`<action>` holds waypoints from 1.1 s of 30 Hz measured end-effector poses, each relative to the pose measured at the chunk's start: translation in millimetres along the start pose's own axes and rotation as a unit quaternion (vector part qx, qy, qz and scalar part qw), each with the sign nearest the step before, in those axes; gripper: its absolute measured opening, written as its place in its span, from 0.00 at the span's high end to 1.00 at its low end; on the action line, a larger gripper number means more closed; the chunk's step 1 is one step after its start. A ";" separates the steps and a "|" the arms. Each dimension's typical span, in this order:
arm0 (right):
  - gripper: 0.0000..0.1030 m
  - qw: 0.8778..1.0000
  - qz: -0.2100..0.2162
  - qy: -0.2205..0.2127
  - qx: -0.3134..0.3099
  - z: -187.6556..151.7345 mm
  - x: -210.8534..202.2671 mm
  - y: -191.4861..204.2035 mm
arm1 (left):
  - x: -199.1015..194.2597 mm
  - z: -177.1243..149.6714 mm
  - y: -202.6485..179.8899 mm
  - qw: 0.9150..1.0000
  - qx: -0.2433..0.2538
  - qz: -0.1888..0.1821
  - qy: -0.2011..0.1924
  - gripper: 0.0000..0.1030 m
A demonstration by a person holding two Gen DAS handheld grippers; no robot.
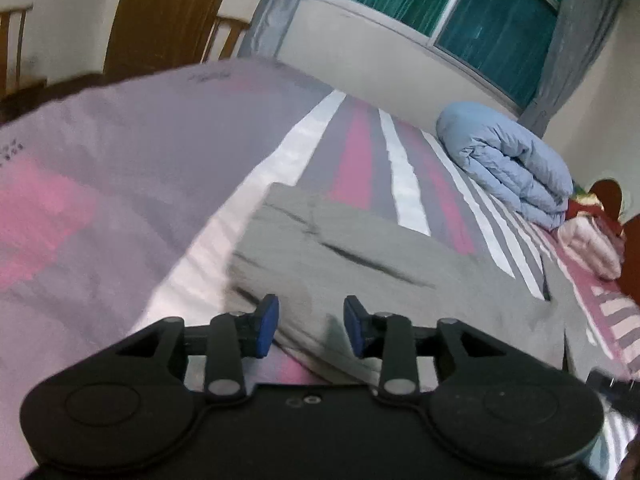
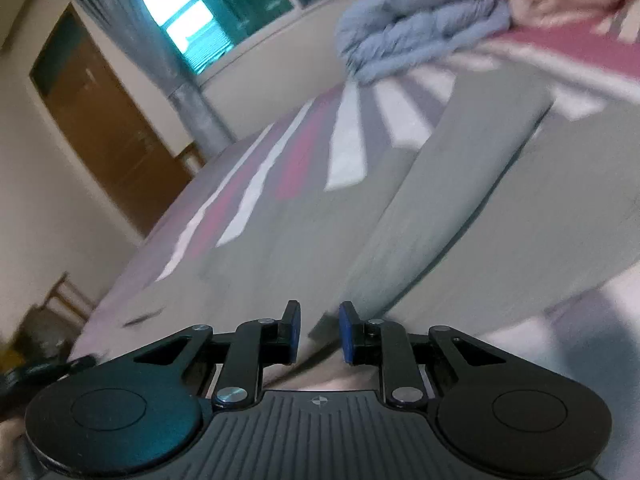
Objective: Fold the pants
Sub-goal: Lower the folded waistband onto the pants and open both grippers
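Left wrist view: left gripper [image 1: 311, 326] jaws stand narrowly apart, nothing pinched between the blue pads. Grey pants [image 1: 360, 264] lie on the striped bedspread [image 1: 356, 152] just ahead and below, with a few creases across the cloth; near edge runs under the fingers. Blue folded quilt [image 1: 508, 168] sits well beyond, toward the window [image 1: 460, 4].

Right wrist view: right gripper [image 2: 319, 330] jaws also narrowly apart, no cloth clamped. Pants [image 2: 460, 200] show a raised layer lying over a lower one, so at least one fold looks done. Judgement: both grippers free of the cloth; further folds and smoothing likely remain.
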State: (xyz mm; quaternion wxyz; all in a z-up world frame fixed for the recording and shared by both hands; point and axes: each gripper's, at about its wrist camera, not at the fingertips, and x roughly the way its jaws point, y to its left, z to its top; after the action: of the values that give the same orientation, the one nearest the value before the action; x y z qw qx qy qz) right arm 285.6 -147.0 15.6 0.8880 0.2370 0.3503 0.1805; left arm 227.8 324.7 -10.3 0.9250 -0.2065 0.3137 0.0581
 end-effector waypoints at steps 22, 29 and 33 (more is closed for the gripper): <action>0.74 0.973 -0.170 0.068 -0.145 47.5 107.0 -9.0 | 41.0 -57.3 -86.6 0.989 0.075 0.127 0.003 0.14; 0.94 0.985 -0.144 0.020 -0.088 41.1 42.1 -30.7 | 39.4 -58.9 -85.8 0.989 0.082 0.122 -0.001 0.14; 0.94 0.989 -0.138 0.019 -0.040 26.0 10.3 -47.7 | 40.1 -58.7 -86.0 0.989 0.077 0.123 0.000 0.14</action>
State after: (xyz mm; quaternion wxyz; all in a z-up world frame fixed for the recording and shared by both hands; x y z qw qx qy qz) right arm 318.4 -188.9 0.6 0.9062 0.1474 0.3893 0.0747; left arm 247.5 221.2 -47.0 0.9239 -0.0944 0.3403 0.1472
